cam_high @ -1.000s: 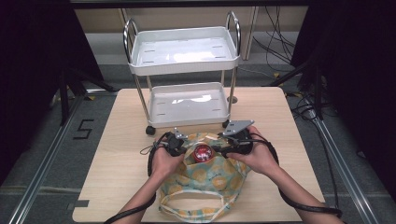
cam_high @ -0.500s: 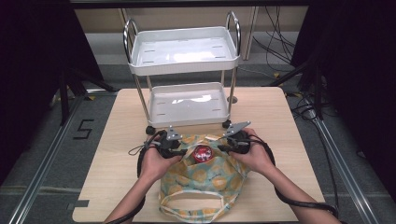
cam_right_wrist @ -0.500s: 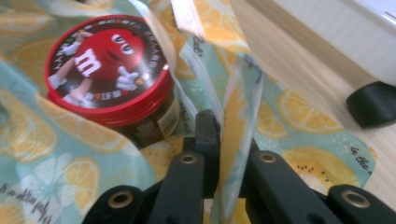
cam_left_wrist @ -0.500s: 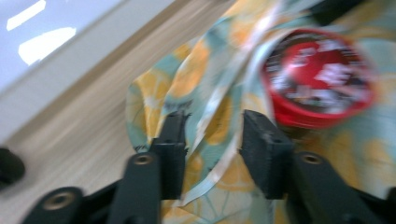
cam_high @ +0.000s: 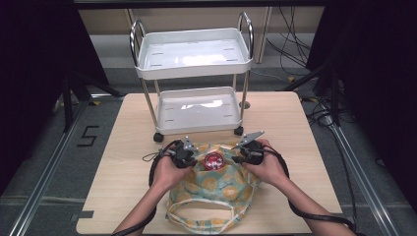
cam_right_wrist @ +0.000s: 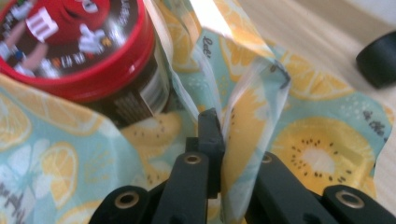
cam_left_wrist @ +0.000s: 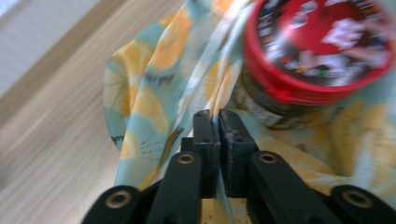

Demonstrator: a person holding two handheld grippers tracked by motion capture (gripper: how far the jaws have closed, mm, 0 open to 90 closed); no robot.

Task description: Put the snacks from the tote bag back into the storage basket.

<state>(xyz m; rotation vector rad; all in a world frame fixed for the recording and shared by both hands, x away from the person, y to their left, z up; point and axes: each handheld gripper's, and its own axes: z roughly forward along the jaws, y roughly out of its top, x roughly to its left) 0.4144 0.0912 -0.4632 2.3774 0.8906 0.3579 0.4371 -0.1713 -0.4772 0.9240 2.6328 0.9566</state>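
Note:
A cloth bag (cam_high: 216, 189) printed with lemons and kiwi slices lies on the wooden table near its front edge. A red-lidded candy jar (cam_high: 214, 161) stands in the bag's open mouth; its lid shows up close in the left gripper view (cam_left_wrist: 322, 42) and the right gripper view (cam_right_wrist: 70, 42). My left gripper (cam_high: 191, 158) is shut on the left side of the bag's rim (cam_left_wrist: 177, 93), with the cloth pinched between its jaws (cam_left_wrist: 217, 126). My right gripper (cam_high: 241, 156) is shut on the right side of the rim (cam_right_wrist: 243, 84), its jaws closed over a fold (cam_right_wrist: 219, 130).
A white two-shelf trolley (cam_high: 194, 73) on castors stands on the table just behind the bag; one black castor (cam_right_wrist: 378, 58) shows close to the right gripper. The bag's handles (cam_high: 201, 219) trail toward the table's front edge. Bare tabletop (cam_high: 123, 191) lies to both sides.
Both grippers have drawn slightly apart, spreading the bag's mouth wider around the jar. The jar stays in place.

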